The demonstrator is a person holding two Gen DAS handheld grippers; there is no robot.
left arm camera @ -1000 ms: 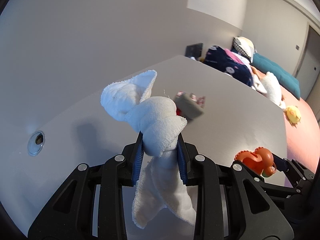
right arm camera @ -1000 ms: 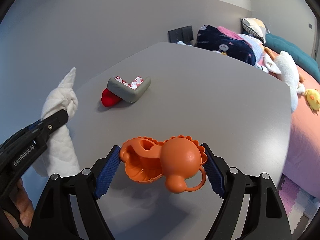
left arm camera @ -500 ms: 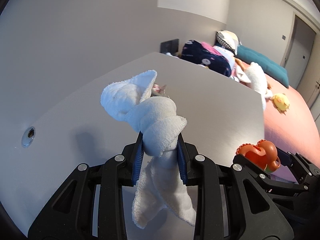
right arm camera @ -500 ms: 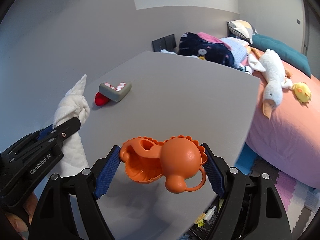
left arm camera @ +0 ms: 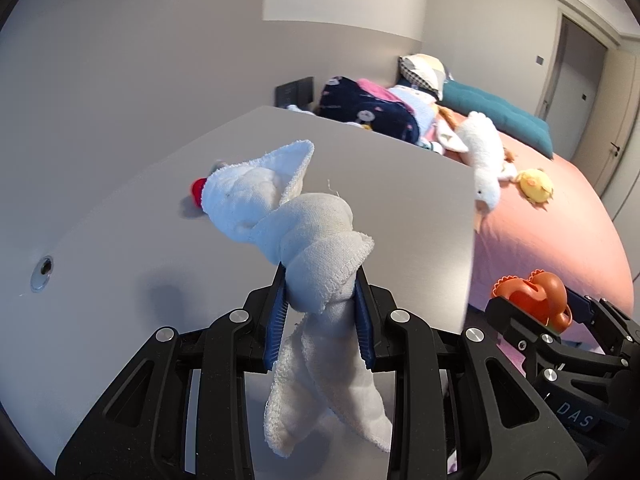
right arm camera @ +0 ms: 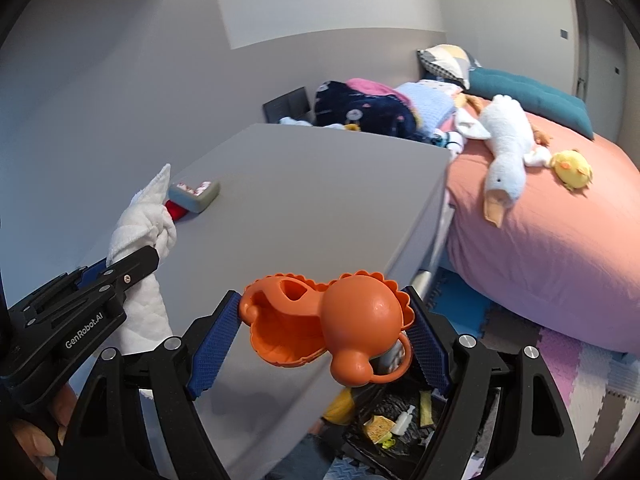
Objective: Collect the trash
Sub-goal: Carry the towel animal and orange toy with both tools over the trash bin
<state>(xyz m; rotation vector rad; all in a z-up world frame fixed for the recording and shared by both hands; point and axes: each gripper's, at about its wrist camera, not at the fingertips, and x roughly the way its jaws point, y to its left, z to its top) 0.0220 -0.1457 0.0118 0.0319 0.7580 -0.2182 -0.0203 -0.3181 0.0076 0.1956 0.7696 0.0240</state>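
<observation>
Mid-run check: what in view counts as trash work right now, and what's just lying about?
Job:
- white cloth, clamped in left gripper
- orange toy, clamped in right gripper
- black bin bag with rubbish, on the floor
- grey corner guard and red piece, on table

Bystanders:
- plush goose
- yellow chick
- bedding

A: Red item on table, left wrist view — mostly behind knotted white cloth. Shape unclear.

B: Right wrist view: grey corner piece covers its far end too. Bin below the table edge is cut by gripper fingers; contents too small to name.

A: Person's hand clipped at frame edge.
</observation>
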